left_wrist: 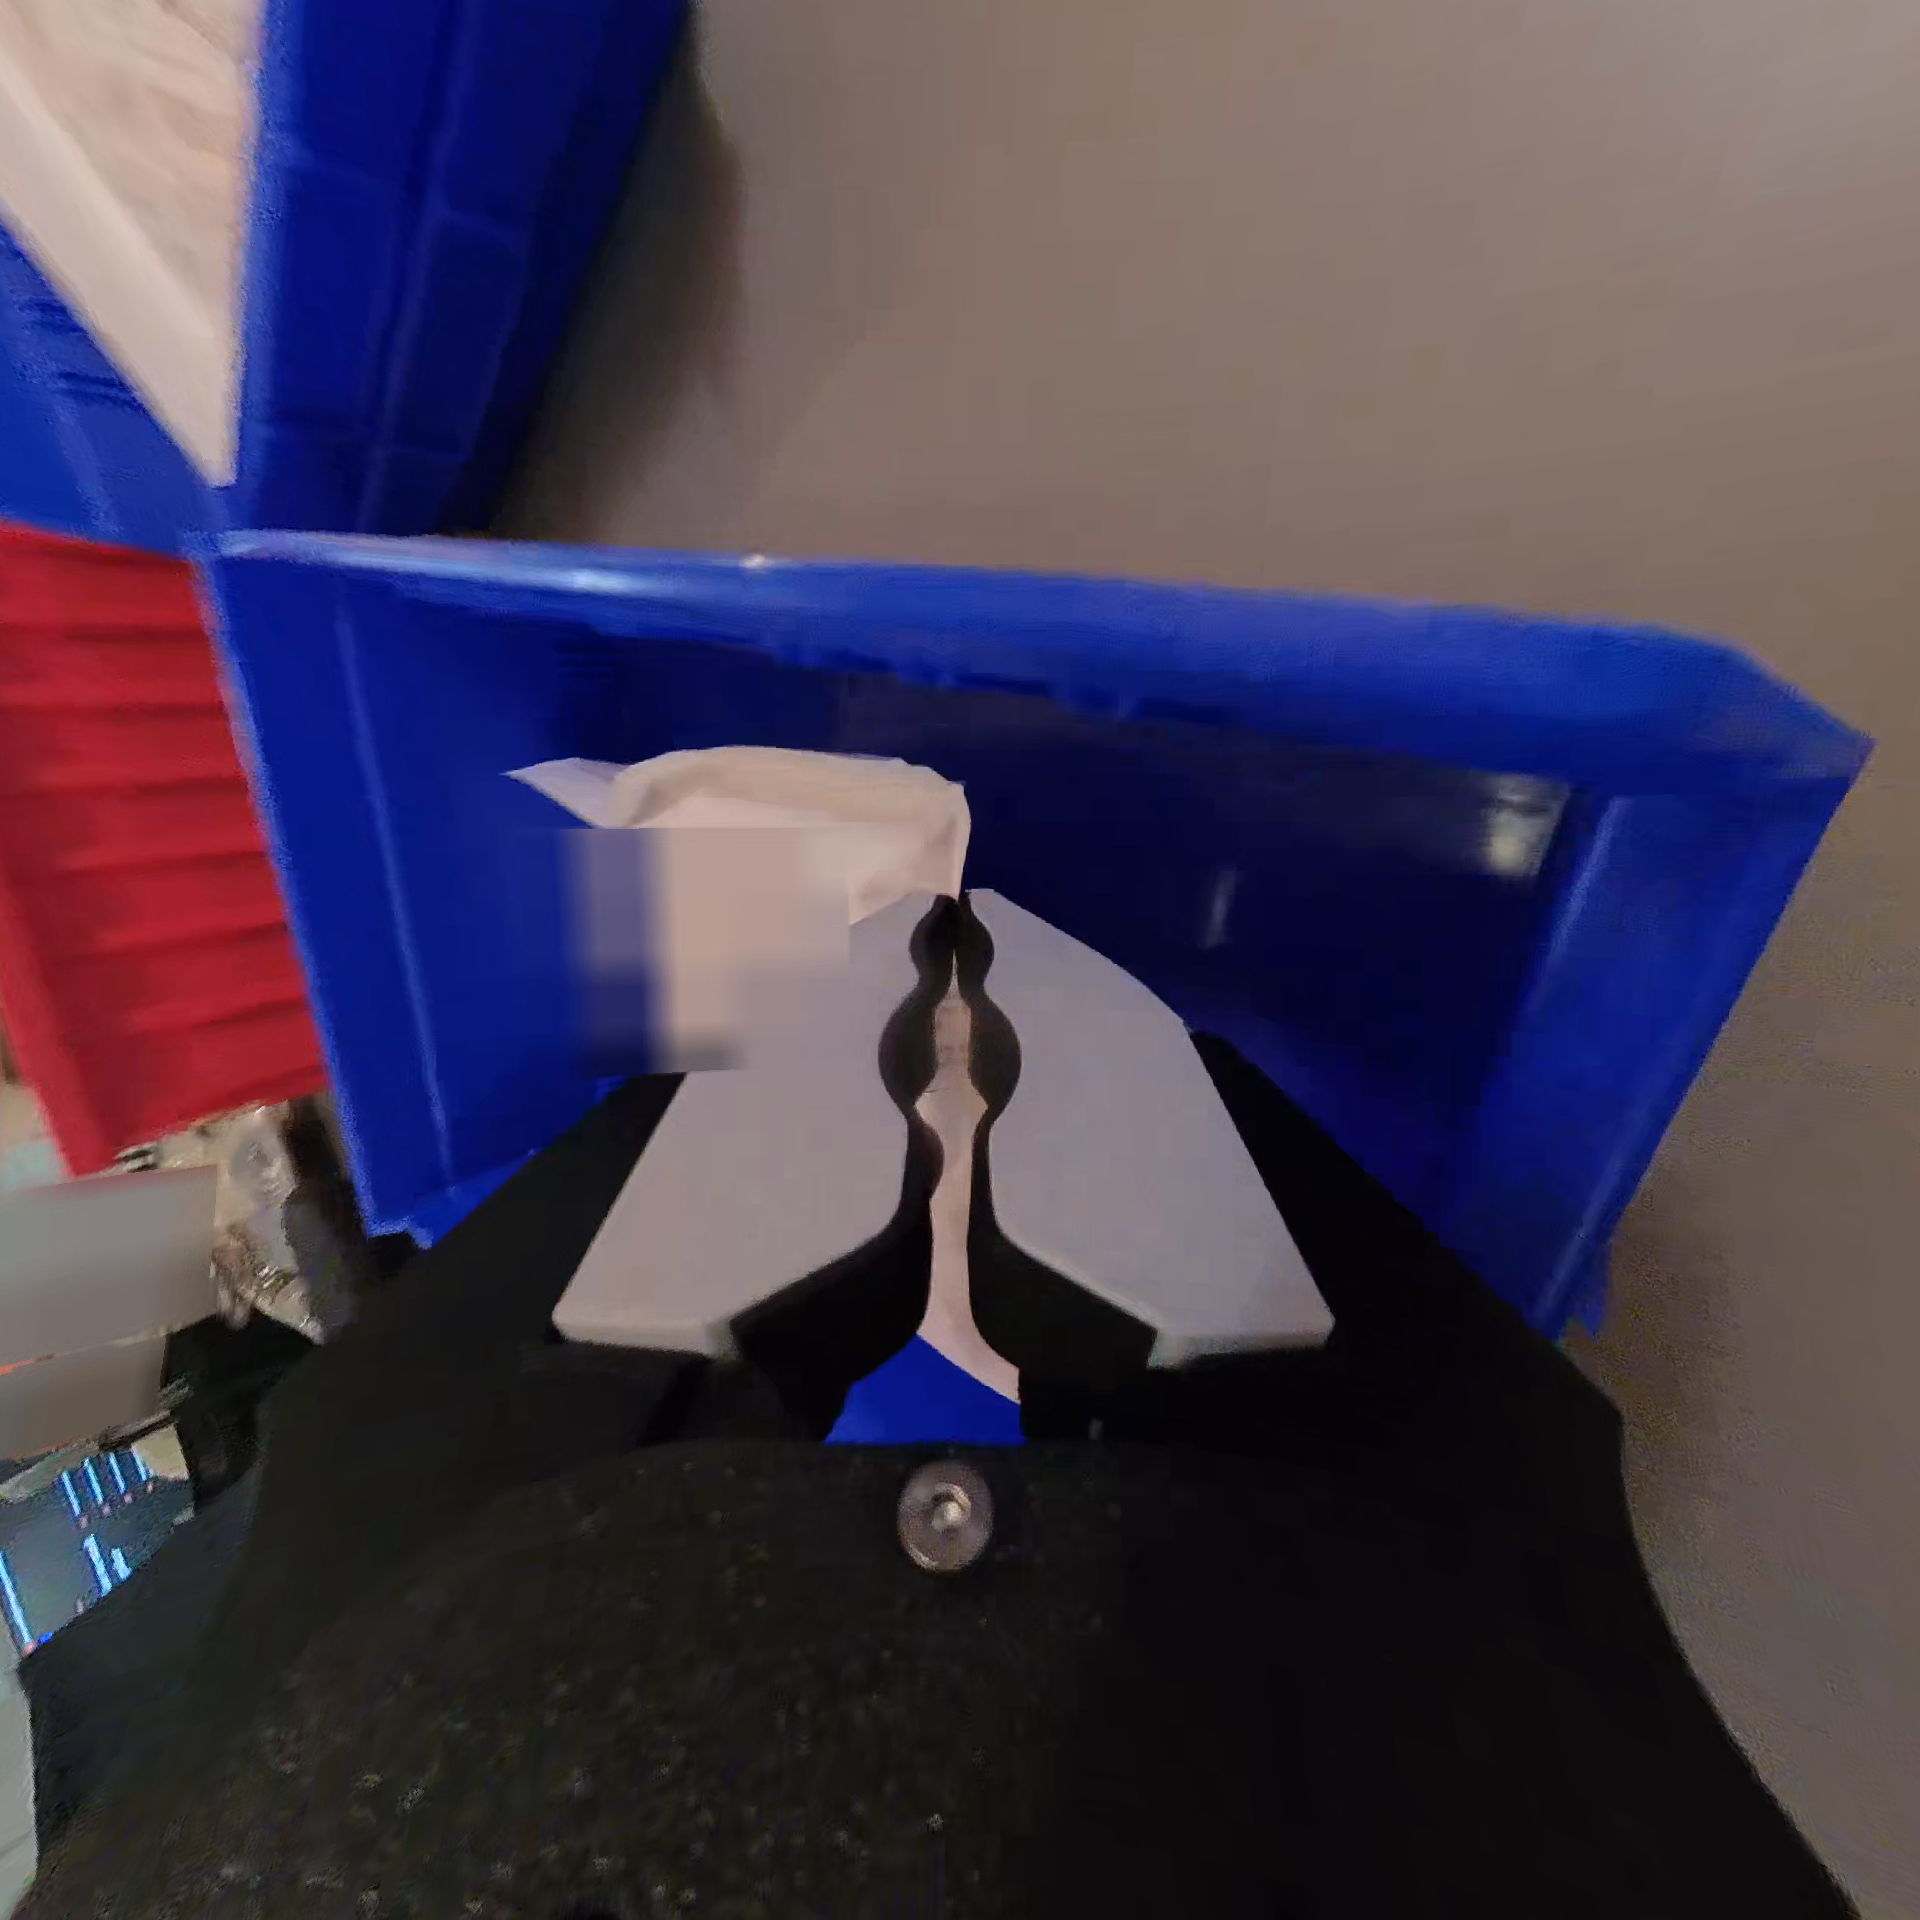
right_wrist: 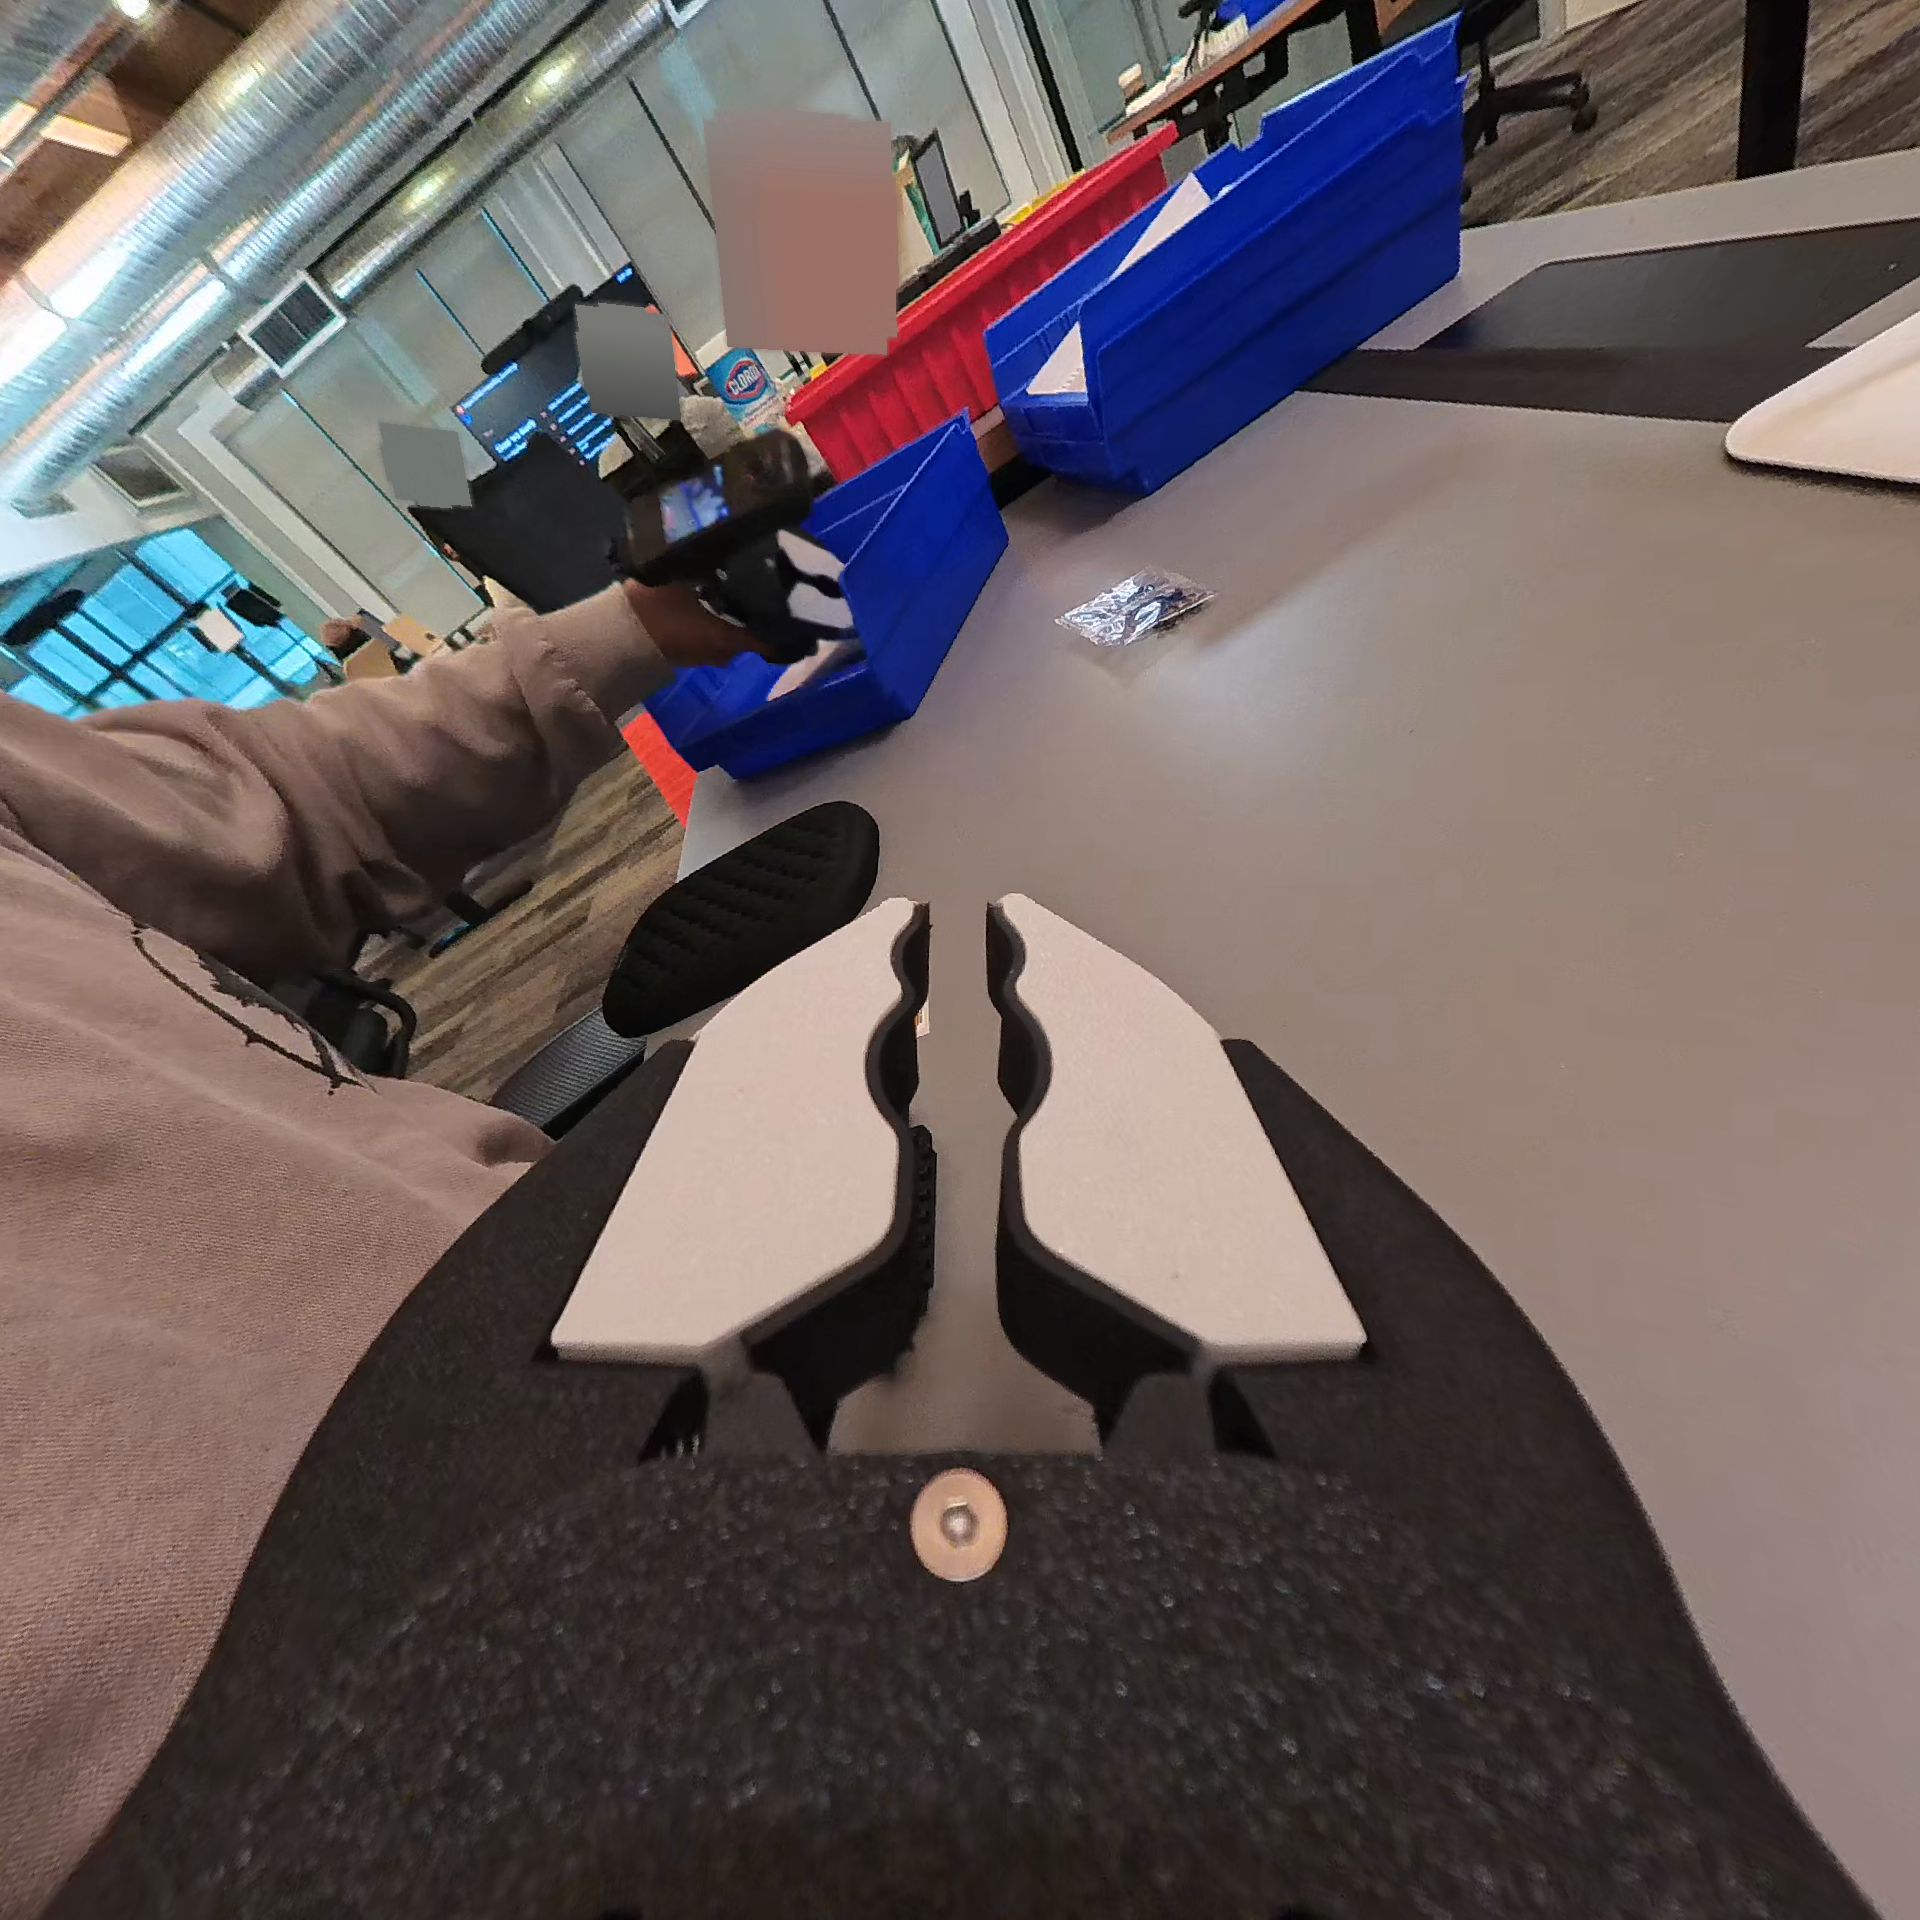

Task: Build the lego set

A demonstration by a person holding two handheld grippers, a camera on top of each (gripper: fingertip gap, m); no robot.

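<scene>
In the left wrist view my left gripper (left_wrist: 957, 910) is inside a blue bin (left_wrist: 1195, 665). Its fingers are shut on the edge of a white paper bag (left_wrist: 800, 805), which runs between the pads and folds off to the left of the tips. In the right wrist view the left gripper (right_wrist: 774, 587) shows far off, reaching into that same blue bin (right_wrist: 914, 623). My right gripper (right_wrist: 958, 914) hovers over the grey table (right_wrist: 1351, 883). Its jaws stand a little apart, with nothing between the pads.
A clear bag of small dark parts (right_wrist: 1135, 606) lies on the table past the right gripper. More blue bins (right_wrist: 1247, 312) and a red bin (right_wrist: 977, 312) stand at the back. A white tray (right_wrist: 1839, 416) is at the right. A black chair armrest (right_wrist: 743, 914) sits at the table's left edge. My hands' fingertips stand some 50 cm from each other.
</scene>
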